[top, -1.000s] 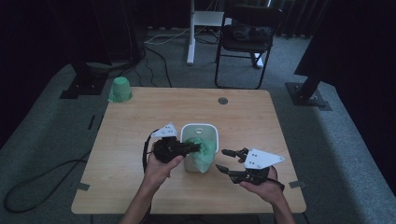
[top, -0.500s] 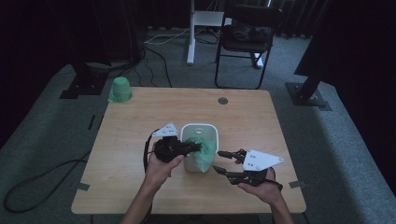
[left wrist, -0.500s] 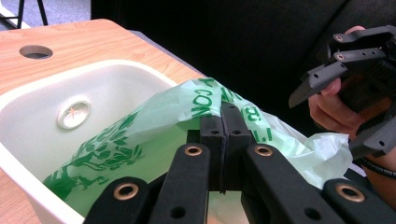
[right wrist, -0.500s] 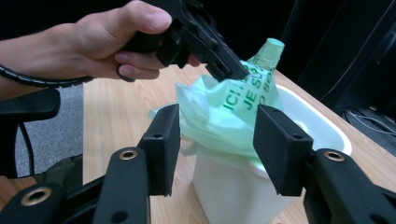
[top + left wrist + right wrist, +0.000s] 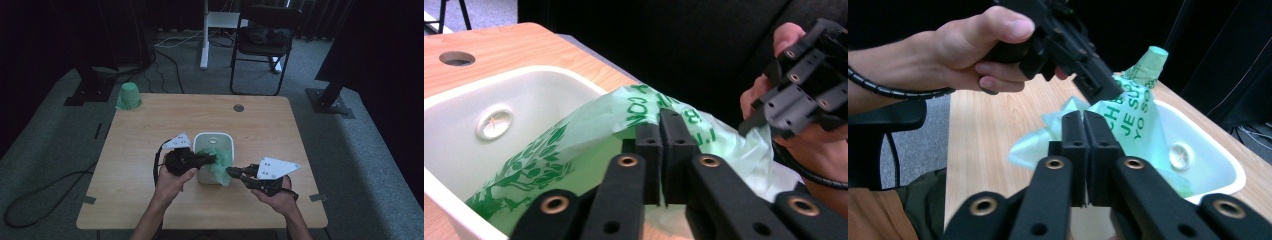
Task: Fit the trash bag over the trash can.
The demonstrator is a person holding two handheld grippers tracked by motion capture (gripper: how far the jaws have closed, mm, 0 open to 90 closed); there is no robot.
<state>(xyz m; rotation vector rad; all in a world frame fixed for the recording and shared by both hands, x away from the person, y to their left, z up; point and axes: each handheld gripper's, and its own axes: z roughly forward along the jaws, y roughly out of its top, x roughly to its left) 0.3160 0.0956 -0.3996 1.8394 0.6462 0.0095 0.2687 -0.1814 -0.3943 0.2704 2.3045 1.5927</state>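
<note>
A small white bin (image 5: 214, 141) stands mid-table, and a thin green printed bag (image 5: 220, 167) is draped over its near right rim. My left gripper (image 5: 212, 159) reaches in from the left and is shut on a fold of the bag (image 5: 634, 107) at the bin's (image 5: 499, 100) edge. My right gripper (image 5: 231, 171) comes from the right. Its jaws are pressed together at the bag's (image 5: 1128, 117) outer edge, pinching the film. In the left gripper view the right gripper (image 5: 774, 107) shows beyond the bag. The bin's inside (image 5: 1193, 155) looks bare apart from the bag.
A green upturned cup-like object (image 5: 129, 96) stands at the table's far left corner. A round cable hole (image 5: 238, 107) lies near the far edge. Beyond the table are a folding chair (image 5: 265, 35) and dark stand bases (image 5: 327, 97).
My right gripper has moved left up to the bag and its jaws have gone from apart to shut. The left gripper keeps its hold and has barely moved.
</note>
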